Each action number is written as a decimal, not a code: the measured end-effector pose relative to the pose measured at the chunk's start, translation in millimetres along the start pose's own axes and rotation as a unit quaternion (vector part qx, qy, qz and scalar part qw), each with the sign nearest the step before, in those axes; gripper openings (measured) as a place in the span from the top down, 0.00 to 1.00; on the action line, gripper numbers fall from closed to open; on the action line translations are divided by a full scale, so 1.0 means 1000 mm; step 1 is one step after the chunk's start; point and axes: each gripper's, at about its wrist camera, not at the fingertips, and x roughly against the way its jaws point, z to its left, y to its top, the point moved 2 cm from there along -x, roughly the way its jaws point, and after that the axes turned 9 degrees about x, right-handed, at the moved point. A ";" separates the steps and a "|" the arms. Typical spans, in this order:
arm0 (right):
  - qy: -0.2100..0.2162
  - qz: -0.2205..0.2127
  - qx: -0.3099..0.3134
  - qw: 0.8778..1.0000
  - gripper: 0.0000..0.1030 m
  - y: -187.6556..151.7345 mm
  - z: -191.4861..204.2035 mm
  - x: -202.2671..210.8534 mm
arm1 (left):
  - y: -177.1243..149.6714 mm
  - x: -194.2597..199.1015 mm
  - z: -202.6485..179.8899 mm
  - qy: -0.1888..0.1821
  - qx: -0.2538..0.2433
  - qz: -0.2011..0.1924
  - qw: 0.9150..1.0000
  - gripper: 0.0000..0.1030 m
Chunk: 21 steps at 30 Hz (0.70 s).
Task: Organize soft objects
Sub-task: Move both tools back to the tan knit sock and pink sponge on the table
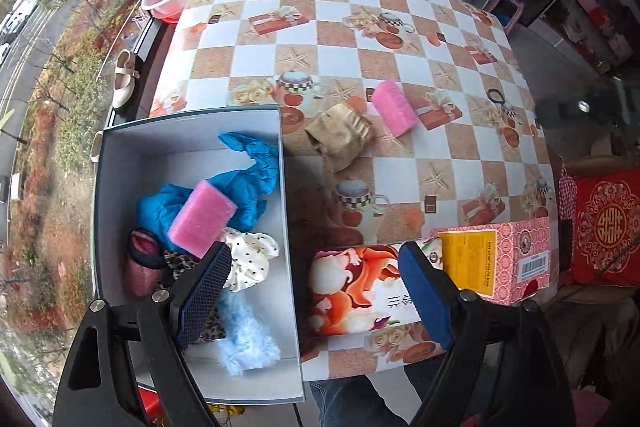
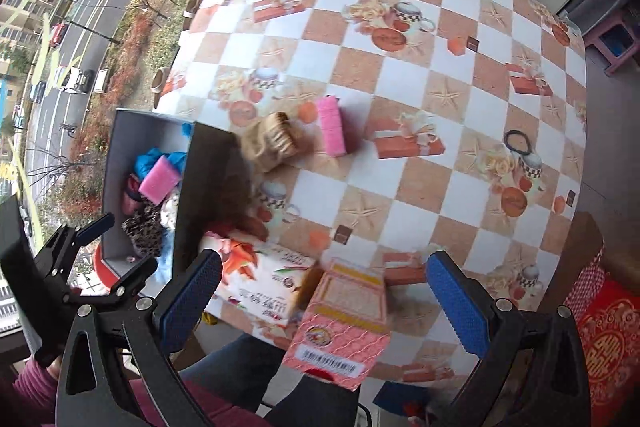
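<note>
Both claws gape, gripping nothing: the left claw point(image 1: 320, 291) hangs over the grey box point(image 1: 120, 163) (sponge point(image 1: 202, 217) inside), the right claw point(image 2: 324, 299) above two cartons; another pink sponge point(image 2: 331, 126) lies well ahead on the desk point(image 2: 400, 75).

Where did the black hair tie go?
The hair tie lies on the table, far right side, away from the pink sponge and the box.

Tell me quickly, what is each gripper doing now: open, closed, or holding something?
Left gripper: open, holding nothing.
Right gripper: open, holding nothing.
</note>
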 end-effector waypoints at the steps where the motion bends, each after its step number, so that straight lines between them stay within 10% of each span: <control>1: -0.005 0.009 0.001 1.000 0.00 0.006 -0.008 -0.010 | 0.000 -0.003 -0.006 0.000 -0.002 0.005 1.000 0.15; 14: -0.009 0.089 0.071 0.993 0.00 0.098 -0.019 -0.178 | 0.015 -0.038 -0.035 0.028 0.040 0.048 0.998 0.15; 21: -0.070 0.064 -0.050 0.994 0.00 0.068 -0.106 -0.166 | 0.048 -0.079 -0.049 0.015 0.077 0.077 0.994 0.15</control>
